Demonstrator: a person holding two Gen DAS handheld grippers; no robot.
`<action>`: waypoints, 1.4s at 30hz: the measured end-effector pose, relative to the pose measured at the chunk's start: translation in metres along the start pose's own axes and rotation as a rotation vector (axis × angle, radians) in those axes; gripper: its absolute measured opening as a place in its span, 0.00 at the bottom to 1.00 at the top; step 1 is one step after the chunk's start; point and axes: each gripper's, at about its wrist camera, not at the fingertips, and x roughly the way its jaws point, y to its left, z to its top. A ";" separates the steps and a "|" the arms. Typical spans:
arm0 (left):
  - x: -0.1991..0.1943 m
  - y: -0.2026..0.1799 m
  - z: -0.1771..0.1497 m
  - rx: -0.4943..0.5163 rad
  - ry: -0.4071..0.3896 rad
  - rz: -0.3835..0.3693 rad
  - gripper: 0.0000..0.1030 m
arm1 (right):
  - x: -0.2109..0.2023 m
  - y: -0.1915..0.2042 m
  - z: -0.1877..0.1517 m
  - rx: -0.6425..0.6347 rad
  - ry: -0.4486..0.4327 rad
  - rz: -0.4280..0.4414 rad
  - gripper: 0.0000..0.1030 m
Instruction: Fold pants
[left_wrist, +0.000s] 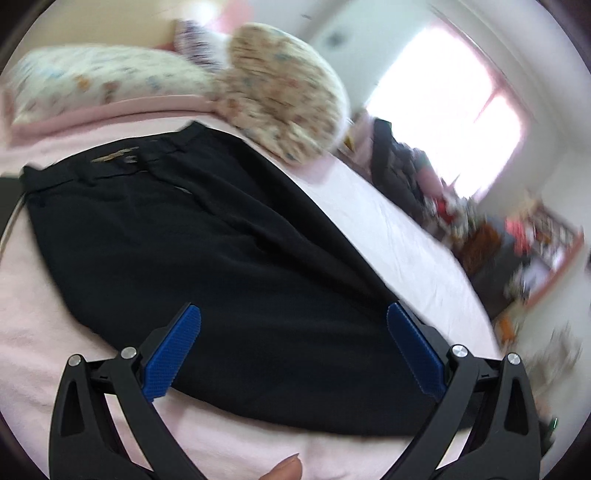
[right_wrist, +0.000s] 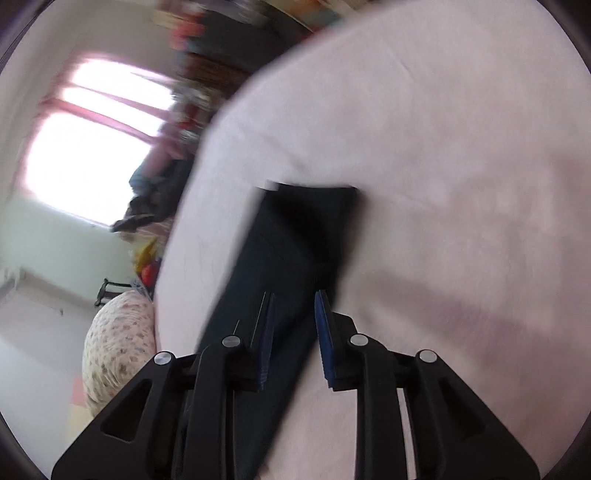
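Black pants lie flat on a pink bed sheet, waistband at the far end near the pillows. My left gripper is wide open and empty, hovering over the upper leg part of the pants. In the right wrist view the pants' leg stretches away to its hem. My right gripper is partly open with a narrow gap, just above the leg; nothing shows between its blue pads. Both views are motion blurred.
Two patterned pillows lie at the head of the bed. A bright window and cluttered shelves stand beyond the bed's right edge. Bare pink sheet spreads to the right of the leg.
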 end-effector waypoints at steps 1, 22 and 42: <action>-0.004 0.008 0.007 -0.046 -0.025 0.012 0.98 | -0.002 0.025 -0.013 -0.069 0.027 0.058 0.23; -0.021 0.077 0.046 -0.291 -0.145 0.048 0.98 | 0.228 0.251 -0.330 0.028 0.834 0.239 0.23; -0.017 0.078 0.045 -0.259 -0.127 0.102 0.98 | 0.213 0.238 -0.303 0.010 0.704 0.412 0.04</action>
